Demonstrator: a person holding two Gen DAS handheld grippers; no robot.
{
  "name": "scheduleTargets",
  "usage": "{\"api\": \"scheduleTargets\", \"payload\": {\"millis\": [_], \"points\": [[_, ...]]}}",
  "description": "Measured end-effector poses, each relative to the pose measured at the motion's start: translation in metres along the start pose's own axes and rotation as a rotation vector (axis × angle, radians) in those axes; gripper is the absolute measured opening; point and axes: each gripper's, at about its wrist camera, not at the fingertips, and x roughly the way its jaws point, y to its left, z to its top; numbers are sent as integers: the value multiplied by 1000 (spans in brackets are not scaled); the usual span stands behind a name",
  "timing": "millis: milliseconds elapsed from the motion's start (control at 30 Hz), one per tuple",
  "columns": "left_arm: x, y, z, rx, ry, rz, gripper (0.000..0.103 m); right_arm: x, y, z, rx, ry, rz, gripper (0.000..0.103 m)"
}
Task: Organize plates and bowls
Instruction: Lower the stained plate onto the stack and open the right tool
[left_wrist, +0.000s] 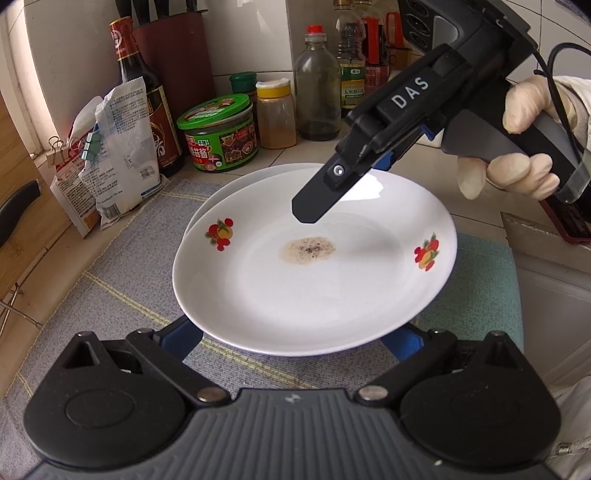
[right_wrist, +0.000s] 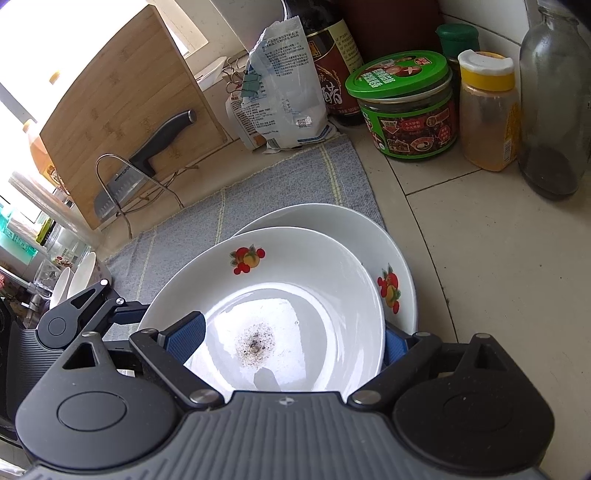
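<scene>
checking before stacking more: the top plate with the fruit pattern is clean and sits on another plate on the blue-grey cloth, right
Not quite. The top plate is not clean: a brownish, speckled patch of residue lies in its middle, as the left wrist view shows. The rest holds: it sits on another plate on the blue-grey cloth.

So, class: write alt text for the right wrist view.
A white fruit-print plate with a peppery stain sits between the right gripper's open blue pads, stacked on a second plate on a grey cloth, with condiment jars behind.
</scene>
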Motion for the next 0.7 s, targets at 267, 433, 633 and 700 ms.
{"api": "scheduleTargets", "payload": {"millis": [267,433,633,700], "points": [[0,0,0,4,-2,-1,101,-5,-2,-4,12,-3,-12,97],[1,0,0,3,-2,-2,101,-8,0,-4,15,-8,-20,97],[1,0,0,4,-5,-4,101,-12,0,-5,21,-19,-30,97],[1,0,0,4,-6,-2,101,-13,1,-6,16,-20,-38,97]]}}
